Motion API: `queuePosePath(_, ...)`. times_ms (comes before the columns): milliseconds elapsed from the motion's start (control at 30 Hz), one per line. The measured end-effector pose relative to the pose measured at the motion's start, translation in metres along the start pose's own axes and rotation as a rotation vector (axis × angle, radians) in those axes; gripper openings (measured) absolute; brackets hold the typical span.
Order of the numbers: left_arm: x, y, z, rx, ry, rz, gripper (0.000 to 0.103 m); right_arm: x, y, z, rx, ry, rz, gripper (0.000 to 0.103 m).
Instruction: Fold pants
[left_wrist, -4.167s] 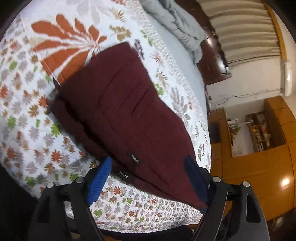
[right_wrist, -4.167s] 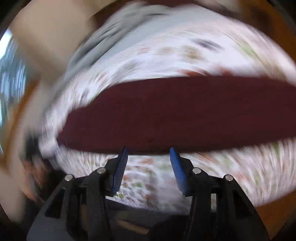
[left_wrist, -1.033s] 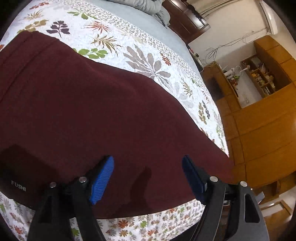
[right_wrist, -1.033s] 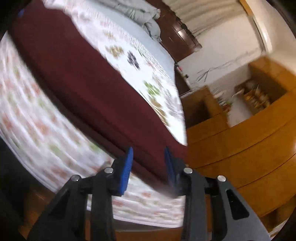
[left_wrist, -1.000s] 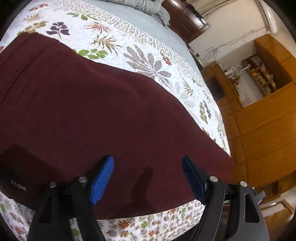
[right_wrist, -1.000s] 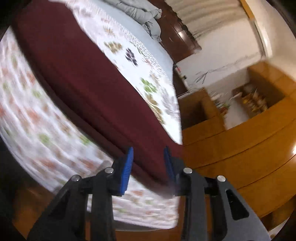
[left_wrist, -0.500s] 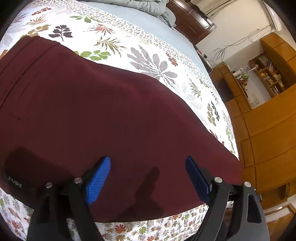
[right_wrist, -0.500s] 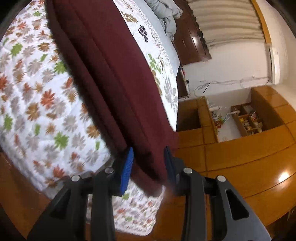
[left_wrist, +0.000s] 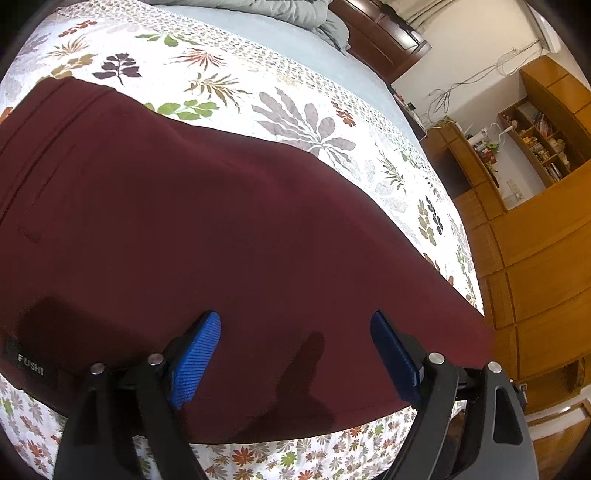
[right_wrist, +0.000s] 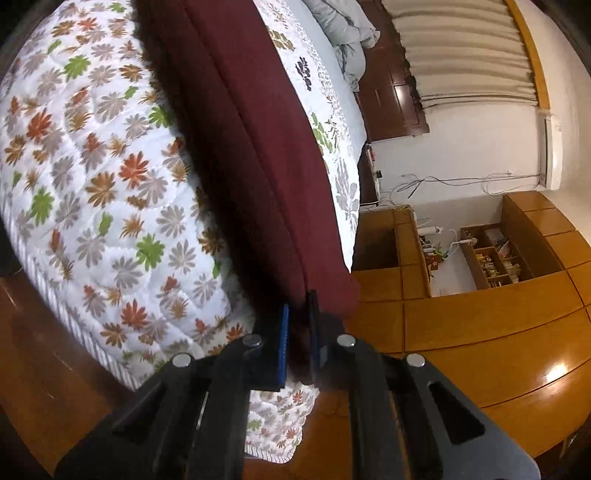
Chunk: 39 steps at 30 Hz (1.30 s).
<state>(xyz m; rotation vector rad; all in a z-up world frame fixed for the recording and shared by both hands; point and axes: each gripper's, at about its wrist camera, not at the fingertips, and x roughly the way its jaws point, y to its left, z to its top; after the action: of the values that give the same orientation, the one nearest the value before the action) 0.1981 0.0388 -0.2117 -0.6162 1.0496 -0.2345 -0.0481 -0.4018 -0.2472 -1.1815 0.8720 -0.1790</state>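
Items you cannot fully read:

1. Pants: waist end cut off by the left edge of your left wrist view; the far end runs out of the top of your right wrist view.
2. Pants hem inside your right claw: the pinched part is covered by the blue pads.
3. Label: half in shadow at the picture's edge.
4. Shelf contents: too small to name.
5. Grey bedding: cropped at the top.
6. Bed: near edge hidden behind your claw's black frame.

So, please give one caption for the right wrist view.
Right tongs shut on the end of dark red pants on a flowered bed.
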Motion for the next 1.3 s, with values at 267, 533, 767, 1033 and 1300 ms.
queuePosePath(267,-0.008,-0.001,0.002,-0.024,-0.003,-0.025,0.084,-0.006,-0.01,-0.006,0.093,0.014,0.055,0.025)
queuePosePath(533,-0.022,0.003,0.001,-0.012,-0.041,-0.087,0.084,0.038,-0.118,-0.079,1.189,0.114,0.49,0.027)
queuePosePath(767,-0.058,0.008,0.017,0.072,-0.128,0.011,0.084,0.055,-0.121,-0.156,1.854,0.009,0.719,0.036)
queuePosePath(1033,-0.072,0.048,0.023,0.012,-0.155,0.116,0.084,0.08,-0.051,-0.197,2.421,-0.1,1.02,0.047)
queuePosePath(1300,-0.094,0.069,0.022,-0.024,-0.188,0.155,0.084,0.098,-0.053,-0.185,2.469,-0.024,0.981,0.049)
